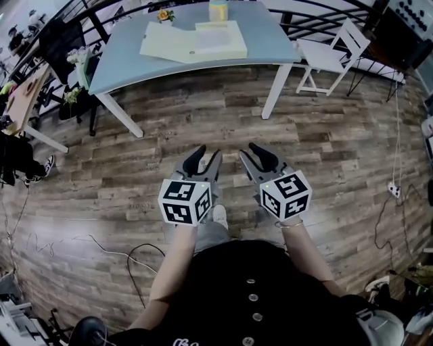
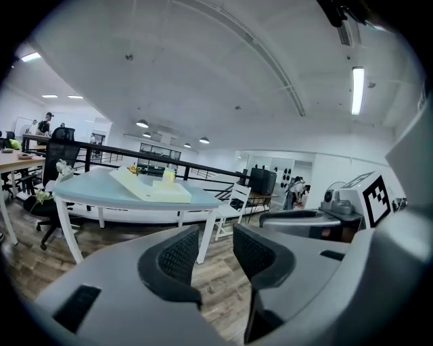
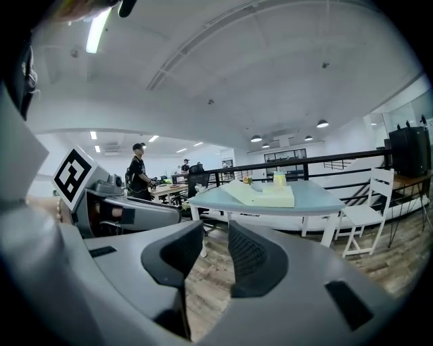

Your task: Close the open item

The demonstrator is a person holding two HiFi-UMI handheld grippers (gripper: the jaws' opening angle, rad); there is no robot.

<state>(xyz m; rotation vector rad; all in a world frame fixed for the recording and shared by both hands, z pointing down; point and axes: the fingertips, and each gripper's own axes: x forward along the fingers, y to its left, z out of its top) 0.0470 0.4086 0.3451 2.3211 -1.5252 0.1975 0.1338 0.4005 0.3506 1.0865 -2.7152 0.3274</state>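
Left gripper (image 1: 206,155) and right gripper (image 1: 250,152) hold their jaws apart on nothing at lower centre, well apart from the pale yellow box (image 1: 196,42), seemingly open, on the blue table (image 1: 270,47) at the top. A one-sided push could skid it into the small yellow container (image 1: 218,10) behind. A white chair (image 1: 331,54) stands upper right; a floor cable (image 1: 128,260) trails lower left.

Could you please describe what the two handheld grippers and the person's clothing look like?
The left gripper and right gripper are grey, with curved jaws lined by black textured pads. Each carries a white cube with black square markers. The person wears a black buttoned top.
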